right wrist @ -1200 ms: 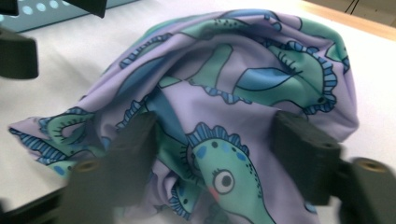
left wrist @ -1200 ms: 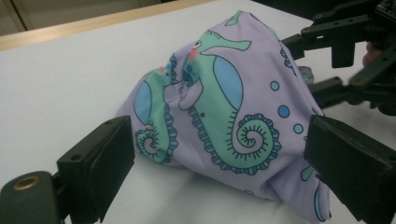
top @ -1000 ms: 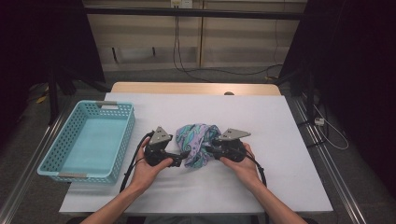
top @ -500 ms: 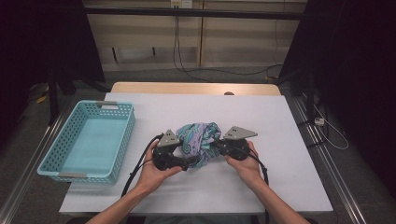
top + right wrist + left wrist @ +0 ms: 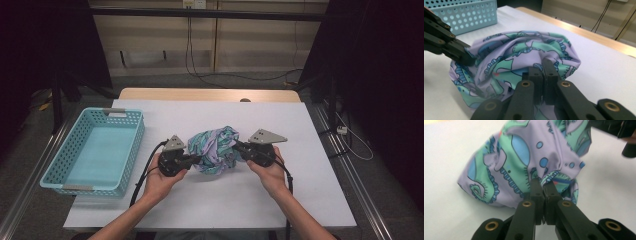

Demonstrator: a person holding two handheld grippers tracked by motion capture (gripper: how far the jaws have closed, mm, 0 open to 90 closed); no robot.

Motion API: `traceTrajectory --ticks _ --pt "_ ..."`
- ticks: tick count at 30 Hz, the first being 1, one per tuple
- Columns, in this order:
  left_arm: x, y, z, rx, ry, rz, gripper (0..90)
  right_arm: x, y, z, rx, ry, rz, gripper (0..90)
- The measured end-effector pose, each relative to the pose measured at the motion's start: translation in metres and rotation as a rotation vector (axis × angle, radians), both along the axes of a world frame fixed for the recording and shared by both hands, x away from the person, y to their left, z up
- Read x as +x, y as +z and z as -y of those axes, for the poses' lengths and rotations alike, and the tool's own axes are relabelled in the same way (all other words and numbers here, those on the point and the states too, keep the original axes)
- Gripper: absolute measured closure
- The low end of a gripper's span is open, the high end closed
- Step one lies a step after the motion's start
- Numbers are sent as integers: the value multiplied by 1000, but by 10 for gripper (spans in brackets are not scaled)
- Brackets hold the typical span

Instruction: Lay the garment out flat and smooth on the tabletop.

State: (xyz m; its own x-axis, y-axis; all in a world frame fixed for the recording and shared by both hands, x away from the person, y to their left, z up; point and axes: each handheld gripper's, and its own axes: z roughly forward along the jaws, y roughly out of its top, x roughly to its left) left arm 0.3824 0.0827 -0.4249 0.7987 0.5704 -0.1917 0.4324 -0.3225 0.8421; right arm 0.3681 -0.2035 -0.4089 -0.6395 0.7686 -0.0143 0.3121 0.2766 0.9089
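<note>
Crumpled cloth [image 5: 216, 149], lilac w/ green and blue print, sits bunched mid-table, a bit nearer the person's edge than the far one. It's pinched from both sides at once.

Left gripper [image 5: 196, 160] comes in from the left of the bundle; its jaws have just been closing and now meet on a fold of the fabric. In the left gripper view the fold is squeezed tight between the two black tips [image 5: 543, 185], cloth [image 5: 529, 160] puckering out above them.

Right gripper [image 5: 237, 148] bites the right side of the bundle, jaws pressed together on the fabric too; the right gripper view has the tips [image 5: 544, 67] sunk into the cloth [image 5: 519, 57], and the other gripper's black jaws at the far left of the bundle.

Left hand [image 5: 161, 175] and right hand [image 5: 270, 170] each wrap a gripper body, forearms coming from the near edge.

White table [image 5: 300, 200] under it all. Light blue perforated basket [image 5: 65, 172] stands at the left, well apart from the cloth.
</note>
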Motion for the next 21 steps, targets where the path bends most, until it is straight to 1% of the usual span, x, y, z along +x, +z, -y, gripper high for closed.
traceTrajectory --ticks 6,10,13,14,19,20,21 --pt "-2 22 -12 -81 36 29 888 -1 15 13 28 -30 40 886" --pt "0 32 -21 -118 59 35 889 -1 23 24 45 -54 64 886" --pt "1 39 -28 -141 82 41 889 -1 29 34 59 -84 81 887" --pt "1 42 -30 -148 89 48 889 0 32 38 65 -94 87 887" --pt "2 52 -39 -187 105 59 890 -1 42 54 94 -136 118 887" --pt "2 52 -40 -193 105 56 889 -2 44 57 98 -141 121 887" --pt "3 52 -41 -185 107 55 890 -2 44 59 91 -146 126 887"
